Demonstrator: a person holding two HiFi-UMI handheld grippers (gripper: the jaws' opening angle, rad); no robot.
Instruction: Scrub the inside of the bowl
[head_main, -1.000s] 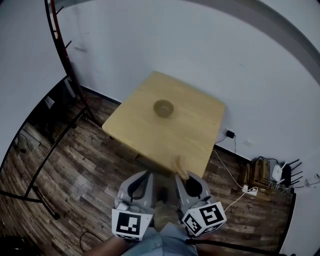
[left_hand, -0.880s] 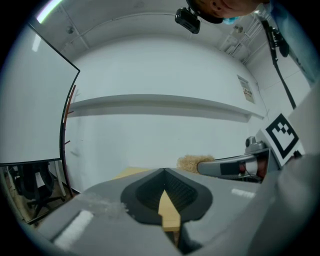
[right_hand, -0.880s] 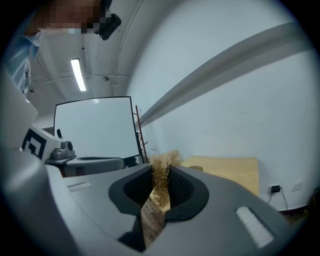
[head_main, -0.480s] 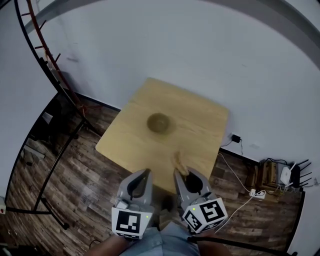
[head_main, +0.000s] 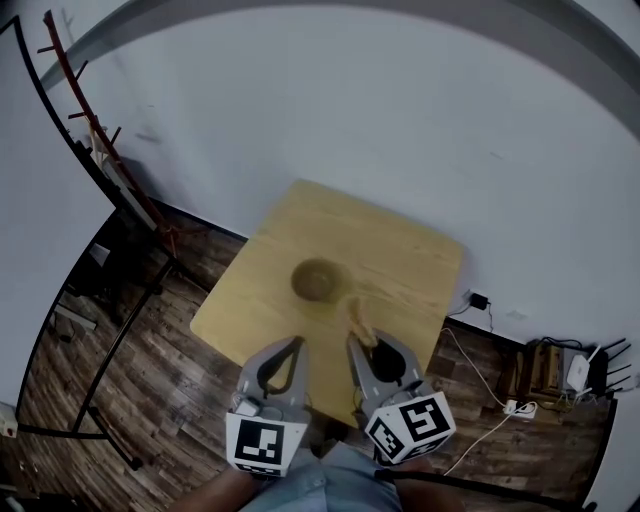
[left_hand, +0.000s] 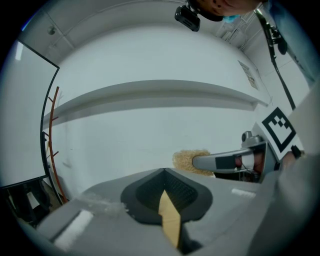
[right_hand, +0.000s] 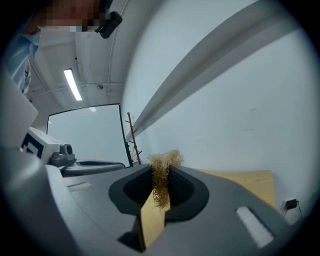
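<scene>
- The counter (head_main: 400, 255) and the bowl (head_main: 317, 280) on its middle have drawn nearer to both grippers.
- Right gripper (head_main: 354, 342): fingers clamped on a tan scrubber (head_main: 357, 318), short of the bowl.
- Left gripper (head_main: 297, 345): fingers together, empty.

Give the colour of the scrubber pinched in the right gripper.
The scrubber is a pale straw-tan, fibrous tuft. It shows best in the right gripper view.

The bowl (head_main: 318, 280) stands alone mid-frame on the table (head_main: 410, 250), with bare wood all round it and nothing over its mouth. From lower centre, the left gripper (head_main: 297, 342) and right gripper (head_main: 353, 338) face it unobstructed; only the scrubber tuft (head_main: 357, 318) clamped in the right one juts ahead. A wall (head_main: 350, 120) closes the top, a red rack (head_main: 100, 150) the upper left.
</scene>
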